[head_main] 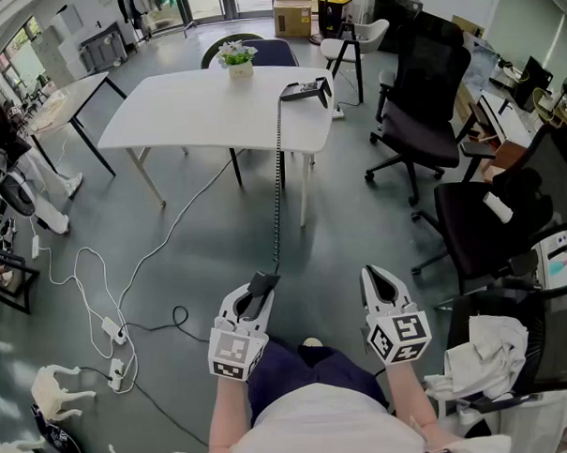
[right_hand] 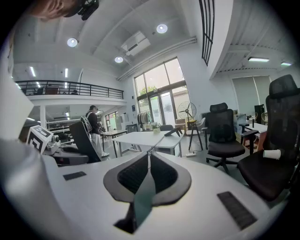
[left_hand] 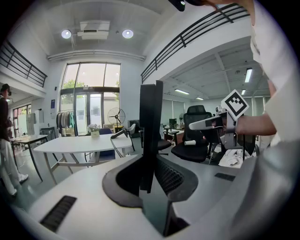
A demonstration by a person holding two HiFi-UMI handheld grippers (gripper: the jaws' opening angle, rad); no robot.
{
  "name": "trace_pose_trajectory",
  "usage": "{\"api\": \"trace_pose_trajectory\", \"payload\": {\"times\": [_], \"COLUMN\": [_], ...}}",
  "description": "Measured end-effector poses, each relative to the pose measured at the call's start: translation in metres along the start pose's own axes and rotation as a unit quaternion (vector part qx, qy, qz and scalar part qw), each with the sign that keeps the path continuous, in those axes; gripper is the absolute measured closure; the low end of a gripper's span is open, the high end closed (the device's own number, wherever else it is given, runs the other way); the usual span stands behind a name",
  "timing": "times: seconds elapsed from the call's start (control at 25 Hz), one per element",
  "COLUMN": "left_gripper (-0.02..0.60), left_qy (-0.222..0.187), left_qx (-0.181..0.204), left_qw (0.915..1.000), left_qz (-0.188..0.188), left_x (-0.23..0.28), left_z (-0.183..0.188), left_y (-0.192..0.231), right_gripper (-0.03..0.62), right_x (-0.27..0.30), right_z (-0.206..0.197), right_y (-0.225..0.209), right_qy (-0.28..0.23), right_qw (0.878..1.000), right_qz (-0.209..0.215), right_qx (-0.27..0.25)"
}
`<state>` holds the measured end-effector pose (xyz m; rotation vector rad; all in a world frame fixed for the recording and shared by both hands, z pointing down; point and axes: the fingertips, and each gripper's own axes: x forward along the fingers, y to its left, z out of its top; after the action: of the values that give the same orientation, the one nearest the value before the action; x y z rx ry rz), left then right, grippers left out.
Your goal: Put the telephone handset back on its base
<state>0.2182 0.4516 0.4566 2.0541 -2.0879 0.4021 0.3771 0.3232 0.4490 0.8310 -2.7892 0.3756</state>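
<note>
Handset (left_hand: 151, 126) clamped upright in the left claw (head_main: 256, 297); base (head_main: 306, 91) well apart.

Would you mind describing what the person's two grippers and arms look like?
The left gripper and right gripper both have white, tapering shells with dark textured pads inside. Each carries a cube with black-and-white square markers at its rear. No cables show. The person wears a white top, and the forearms are unsleeved.

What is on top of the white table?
A potted plant near the far edge and the telephone base at the right corner; its cord runs down to the handset in the left gripper. The base's cradle is too small to make out.
</note>
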Motion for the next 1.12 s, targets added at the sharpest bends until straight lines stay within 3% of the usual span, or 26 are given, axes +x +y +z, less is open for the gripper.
{"api": "trace_pose_trajectory", "payload": {"times": [0.64, 1.12], "left_gripper": [0.499, 0.499], "left_qy": [-0.035, -0.036], "left_qx": [-0.037, -0.024], "left_qw": [0.9976, 0.9984], "left_qz": [0.046, 0.036], "left_x": [-0.011, 0.003], "left_z": [0.011, 0.018], "left_y": [-0.003, -0.009], "right_gripper": [0.549, 0.549], "right_x": [-0.014, -0.006], "right_z": [-0.001, -0.002], "right_y": [0.012, 0.011], "right_qy": [-0.012, -0.011], "right_qw": [1.0, 1.0], "right_qz": [0.017, 0.02], "right_qx": [0.006, 0.018]}}
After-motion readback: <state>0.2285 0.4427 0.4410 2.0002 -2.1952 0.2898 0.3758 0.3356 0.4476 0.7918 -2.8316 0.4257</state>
